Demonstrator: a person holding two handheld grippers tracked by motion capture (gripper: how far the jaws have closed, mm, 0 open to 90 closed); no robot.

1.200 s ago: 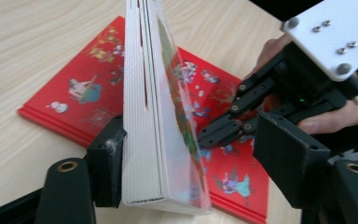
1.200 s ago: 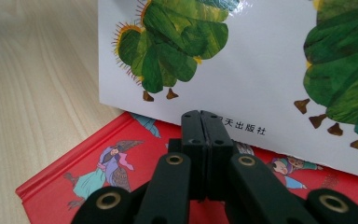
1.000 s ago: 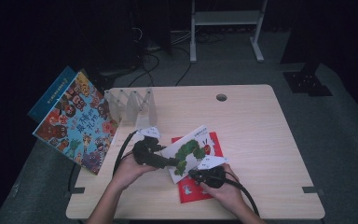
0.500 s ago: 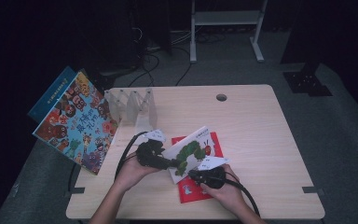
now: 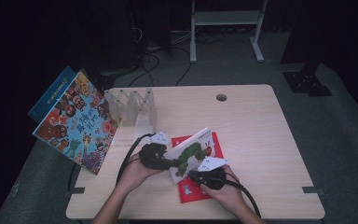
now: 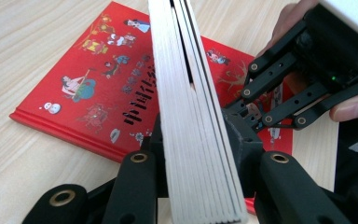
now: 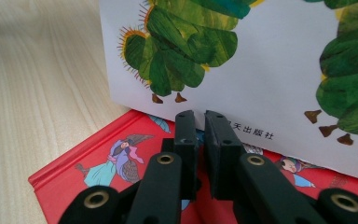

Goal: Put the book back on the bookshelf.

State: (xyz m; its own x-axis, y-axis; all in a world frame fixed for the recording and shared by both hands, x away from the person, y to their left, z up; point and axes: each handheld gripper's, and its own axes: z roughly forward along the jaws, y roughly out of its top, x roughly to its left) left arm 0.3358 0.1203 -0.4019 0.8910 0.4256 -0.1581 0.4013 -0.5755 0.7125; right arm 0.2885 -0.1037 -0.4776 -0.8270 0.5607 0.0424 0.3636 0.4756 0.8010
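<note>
A white board book with a green caterpillar stands tilted on its lower edge over a red picture book that lies flat on the table. My left gripper is shut on the white book's left edge. Its jaws have just been closing, and the thick pages sit between them, above the red book. My right gripper is at the white book's lower edge. Its jaws have just been opening to a narrow slit with nothing in it, over the red cover and below the caterpillar cover.
A colourful picture book leans off the table's left edge with a blue book behind it. A clear folding book stand is at the back left. The wooden table has a cable hole. Cables trail from both grippers.
My left gripper has edged slightly nearer along the white book's left edge. The books and my right gripper stay where they were.
</note>
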